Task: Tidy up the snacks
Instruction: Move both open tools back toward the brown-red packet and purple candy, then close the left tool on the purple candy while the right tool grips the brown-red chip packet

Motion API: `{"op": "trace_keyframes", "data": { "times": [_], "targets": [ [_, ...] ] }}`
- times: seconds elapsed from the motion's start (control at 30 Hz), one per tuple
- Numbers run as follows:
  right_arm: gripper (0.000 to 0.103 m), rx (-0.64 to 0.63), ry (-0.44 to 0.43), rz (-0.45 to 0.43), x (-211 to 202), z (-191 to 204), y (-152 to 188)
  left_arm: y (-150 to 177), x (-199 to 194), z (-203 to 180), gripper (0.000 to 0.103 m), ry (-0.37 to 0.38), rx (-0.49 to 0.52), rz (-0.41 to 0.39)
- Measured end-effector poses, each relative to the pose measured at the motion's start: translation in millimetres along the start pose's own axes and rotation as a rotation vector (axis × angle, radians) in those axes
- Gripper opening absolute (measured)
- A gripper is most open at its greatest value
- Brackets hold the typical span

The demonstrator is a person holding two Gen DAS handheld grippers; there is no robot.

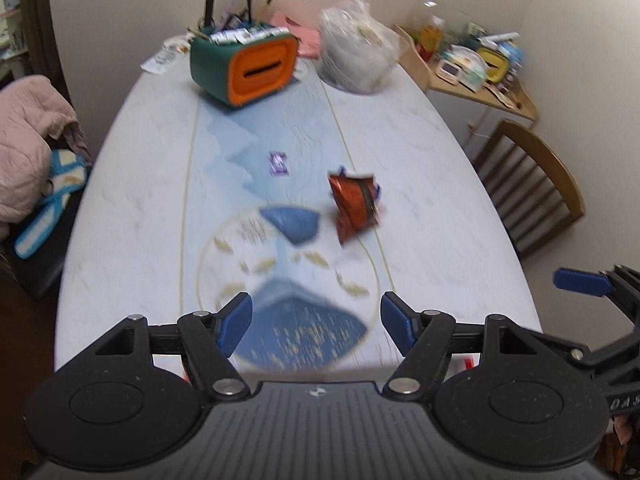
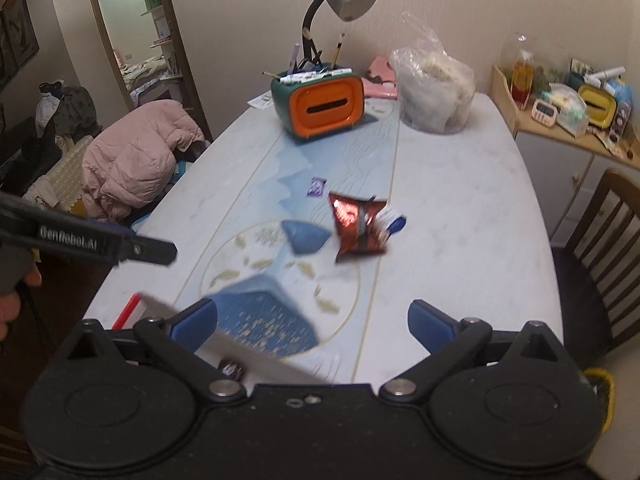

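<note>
1. Table point(image 2: 460, 240) — pale, with a blue pattern down its middle — carries everything, and most of its surface lies bare.
2. Orange-fronted organizer point(image 2: 320, 108) and a clear plastic bag point(image 2: 434, 92) stand at the far end, well apart from the snacks.
3. Both tools hover above the near edge: the left gripper point(image 1: 316, 322) and the right gripper point(image 2: 312, 320) each stand spread wide, with nothing between the jaws.
4. A red snack bag point(image 2: 356, 224) lies crumpled near the table's middle, on top of another small packet with a blue and white end.
5. A small purple packet point(image 2: 317, 187) lies flat just beyond it, apart from it.
6. Judging by this, the step in hand is choosing the next snack; the next move calls for lowering 1 gripper over the red bag and closing gently on its crinkled edge.
</note>
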State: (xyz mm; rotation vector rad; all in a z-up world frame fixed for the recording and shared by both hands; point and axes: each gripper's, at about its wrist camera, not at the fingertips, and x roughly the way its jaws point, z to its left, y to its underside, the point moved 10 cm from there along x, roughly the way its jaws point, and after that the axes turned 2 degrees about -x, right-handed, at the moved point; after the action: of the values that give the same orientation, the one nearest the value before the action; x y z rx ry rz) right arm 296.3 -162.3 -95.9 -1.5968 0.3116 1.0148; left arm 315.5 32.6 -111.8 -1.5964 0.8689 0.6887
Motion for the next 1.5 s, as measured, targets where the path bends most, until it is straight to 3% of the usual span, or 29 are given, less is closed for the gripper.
{"op": "trace_keyframes", "data": {
  "times": [0.37, 0.73, 0.97, 1.2, 1.5],
  "targets": [
    [0.102, -0.100, -0.020, 0.011, 57, -41, -46, -76, 65, 5, 0.070, -0.105, 0.034, 0.011],
    [0.102, -0.155, -0.071, 0.070, 139, -52, -53, -126, 151, 30, 0.070, -0.147, -0.059, 0.046],
    [0.102, -0.214, -0.070, 0.125, 189, -54, -47, -143, 214, 40, 0.070, -0.155, -0.110, 0.106],
    [0.098, -0.187, -0.080, 0.157, 232, -68, -42, -149, 265, 50, 0.070, -0.173, -0.123, 0.148],
    [0.097, -0.178, -0.101, 0.162, 258, -67, -45, -156, 311, 57, 0.070, -0.182, -0.157, 0.177]
  ]
}}
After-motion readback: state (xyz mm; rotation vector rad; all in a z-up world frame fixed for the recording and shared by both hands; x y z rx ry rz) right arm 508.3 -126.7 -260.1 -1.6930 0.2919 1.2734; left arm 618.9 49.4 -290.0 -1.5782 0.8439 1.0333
